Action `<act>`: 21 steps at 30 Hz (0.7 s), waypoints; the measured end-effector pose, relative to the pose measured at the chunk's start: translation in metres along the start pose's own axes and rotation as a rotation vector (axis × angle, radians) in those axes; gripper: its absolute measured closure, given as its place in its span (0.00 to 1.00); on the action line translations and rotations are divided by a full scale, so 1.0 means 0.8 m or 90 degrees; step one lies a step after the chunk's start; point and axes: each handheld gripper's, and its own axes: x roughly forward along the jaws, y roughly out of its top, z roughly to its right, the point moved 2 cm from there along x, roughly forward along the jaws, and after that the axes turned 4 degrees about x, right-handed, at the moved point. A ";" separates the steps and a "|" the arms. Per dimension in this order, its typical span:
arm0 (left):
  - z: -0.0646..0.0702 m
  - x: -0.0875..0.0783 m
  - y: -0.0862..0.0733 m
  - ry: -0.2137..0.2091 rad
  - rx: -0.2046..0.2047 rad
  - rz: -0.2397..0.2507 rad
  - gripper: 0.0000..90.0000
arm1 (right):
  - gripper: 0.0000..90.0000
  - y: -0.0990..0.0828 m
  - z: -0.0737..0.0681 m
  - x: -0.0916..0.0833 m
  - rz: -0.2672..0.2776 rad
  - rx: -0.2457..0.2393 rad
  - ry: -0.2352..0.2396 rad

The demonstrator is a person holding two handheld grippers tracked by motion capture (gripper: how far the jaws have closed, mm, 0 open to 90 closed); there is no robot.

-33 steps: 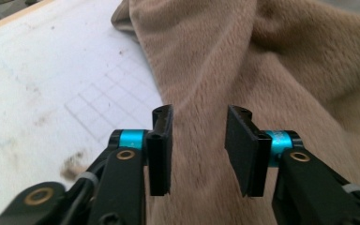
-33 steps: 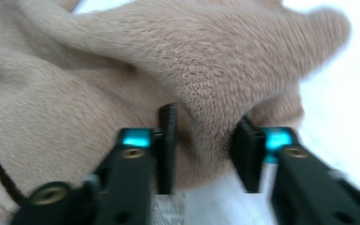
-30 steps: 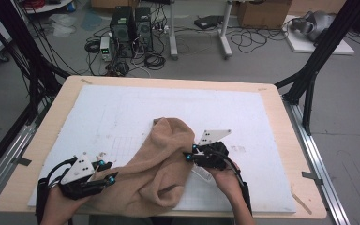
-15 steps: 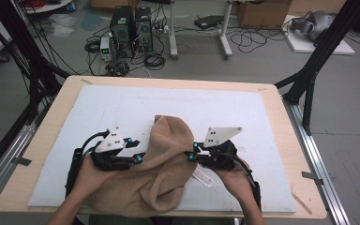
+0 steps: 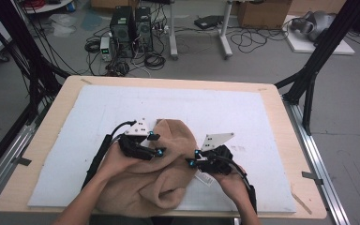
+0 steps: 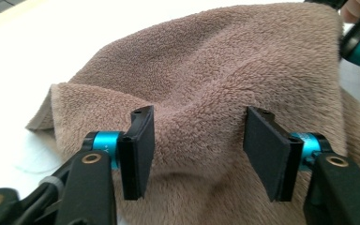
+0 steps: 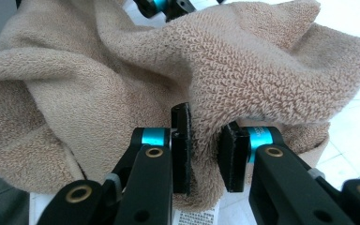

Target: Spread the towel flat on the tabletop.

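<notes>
Two tools work one tan towel point(image 5: 161, 180). Right tool point(image 7: 205, 152) is clenched on a thick fold of it, a white label just below the pads. Left tool point(image 6: 197, 150) stands released, its pads having just spread, towel pile bulging between them untouched. Bunched, the towel lies at six o'clock on the white mat point(image 5: 243, 108) covering the tabletop point(image 5: 286, 122), between both hands.

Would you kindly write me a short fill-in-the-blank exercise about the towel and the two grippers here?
1. The crumpled towel is ____ in colour.
2. The right gripper pinches a fold of the ____.
3. The left gripper has its jaws ____, not pressing the cloth.
4. The towel lies on a white mat on a ____ table.

Missing words: brown; towel; open; wooden
</notes>
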 end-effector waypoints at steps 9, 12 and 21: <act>-0.001 0.036 -0.012 -0.006 0.020 -0.070 0.64 | 0.80 -0.005 0.007 0.008 -0.004 0.014 0.009; -0.002 0.041 -0.014 0.005 0.031 -0.092 0.81 | 0.77 -0.007 0.010 0.013 -0.004 0.020 0.006; 0.016 -0.019 -0.006 0.061 0.047 -0.056 0.91 | 0.72 -0.008 0.003 0.008 0.016 0.027 0.010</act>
